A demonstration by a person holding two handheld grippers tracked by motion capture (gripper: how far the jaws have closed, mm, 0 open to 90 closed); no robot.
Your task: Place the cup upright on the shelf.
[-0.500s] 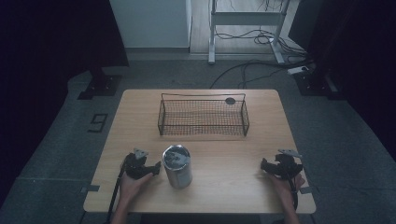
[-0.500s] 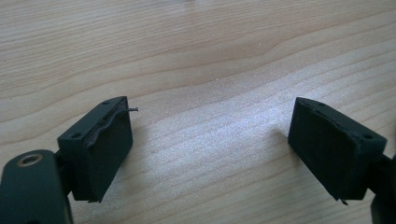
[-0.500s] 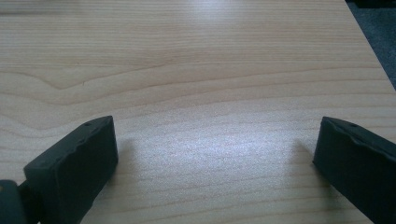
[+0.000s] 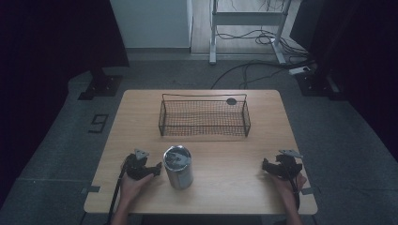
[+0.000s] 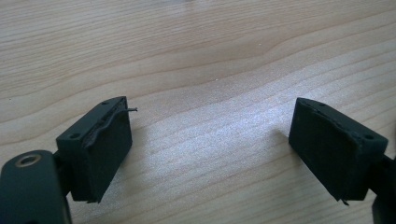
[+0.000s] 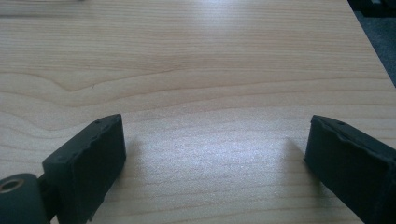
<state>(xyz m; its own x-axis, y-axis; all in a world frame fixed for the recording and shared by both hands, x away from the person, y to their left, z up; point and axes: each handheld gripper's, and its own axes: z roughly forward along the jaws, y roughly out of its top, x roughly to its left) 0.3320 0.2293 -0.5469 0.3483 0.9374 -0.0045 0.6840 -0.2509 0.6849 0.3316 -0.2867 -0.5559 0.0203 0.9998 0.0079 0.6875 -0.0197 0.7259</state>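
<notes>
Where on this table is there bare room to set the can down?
Bare wood lies between the can and the right hand-held gripper, and in front of the wire basket. Narrower strips flank the basket. It is crowded around the left hand-held gripper, close beside the can.

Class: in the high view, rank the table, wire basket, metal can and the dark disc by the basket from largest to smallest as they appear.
1. table
2. wire basket
3. metal can
4. dark disc
</notes>
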